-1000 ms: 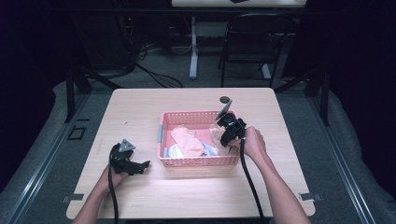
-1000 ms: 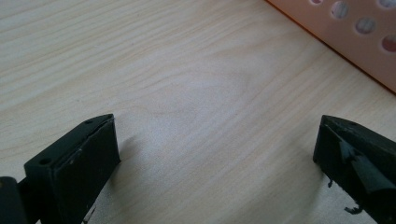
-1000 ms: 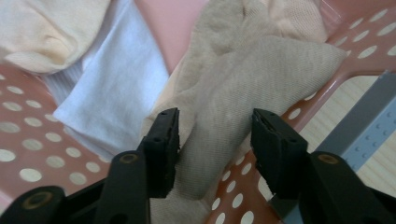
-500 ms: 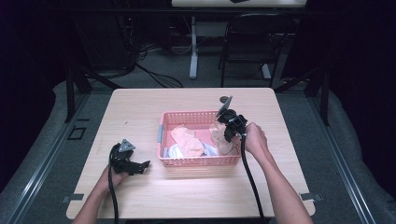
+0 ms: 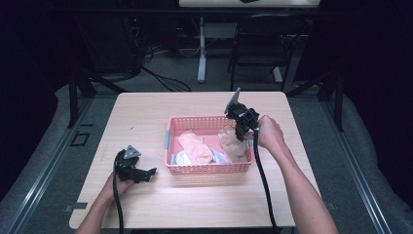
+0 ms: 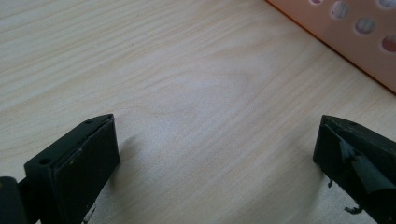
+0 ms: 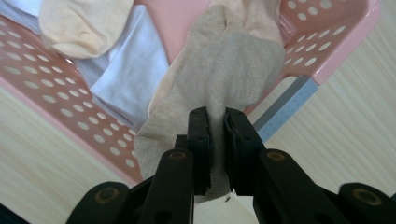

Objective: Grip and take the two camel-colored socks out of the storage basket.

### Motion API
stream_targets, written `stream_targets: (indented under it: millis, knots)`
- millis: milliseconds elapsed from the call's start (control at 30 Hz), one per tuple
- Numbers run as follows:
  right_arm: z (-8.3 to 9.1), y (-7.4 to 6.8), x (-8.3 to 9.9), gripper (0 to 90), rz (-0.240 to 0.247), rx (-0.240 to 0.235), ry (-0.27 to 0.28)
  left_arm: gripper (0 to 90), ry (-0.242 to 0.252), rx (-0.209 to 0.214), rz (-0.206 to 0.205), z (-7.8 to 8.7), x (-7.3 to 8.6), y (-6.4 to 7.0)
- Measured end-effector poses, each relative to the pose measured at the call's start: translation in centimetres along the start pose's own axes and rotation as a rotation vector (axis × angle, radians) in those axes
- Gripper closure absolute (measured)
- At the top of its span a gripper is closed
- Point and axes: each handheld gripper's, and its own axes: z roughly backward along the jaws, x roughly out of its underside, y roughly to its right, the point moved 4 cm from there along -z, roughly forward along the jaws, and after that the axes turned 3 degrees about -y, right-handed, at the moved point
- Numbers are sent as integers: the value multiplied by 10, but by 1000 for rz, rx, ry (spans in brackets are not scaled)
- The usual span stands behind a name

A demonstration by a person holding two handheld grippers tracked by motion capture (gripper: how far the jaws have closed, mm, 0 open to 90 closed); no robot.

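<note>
Spanning most of the high view, a pale wood table (image 5: 146,204) w/ lots of bare room left and front. A pink basket (image 5: 204,168) sits centre-right, holding a peach sock (image 5: 195,146) and white cloth (image 7: 126,70). Right gripper (image 5: 239,127) is clenched on a beige sock (image 7: 224,70), part-lifted above the basket's right end. Risk: thin pinch near the sock's edge could slip, or sock may snag the rim. Left gripper (image 5: 146,173) rests on the table, jaws wide, holding nothing.
</note>
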Motion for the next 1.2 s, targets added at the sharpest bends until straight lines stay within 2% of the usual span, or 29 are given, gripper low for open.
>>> stream_targets:
  millis: [100, 200, 633, 867, 1200]
  knots:
    - [10, 0, -1, 809, 13, 7, -5, 0, 0, 0, 0, 0, 0, 0]
    - [23, -3, -2, 807, 15, 13, 14, 0, 0, 0, 0, 0, 0, 0]
    - [53, -7, -4, 806, 44, 41, 36, 0, 0, 0, 1, 0, 0, 0]
    - [58, -2, 4, 809, 25, 51, 31, 0, 0, -1, 0, 0, 0, 0]
    - [69, 13, 23, 808, -14, 58, 61, 0, 0, -1, 0, 0, 0, 0]
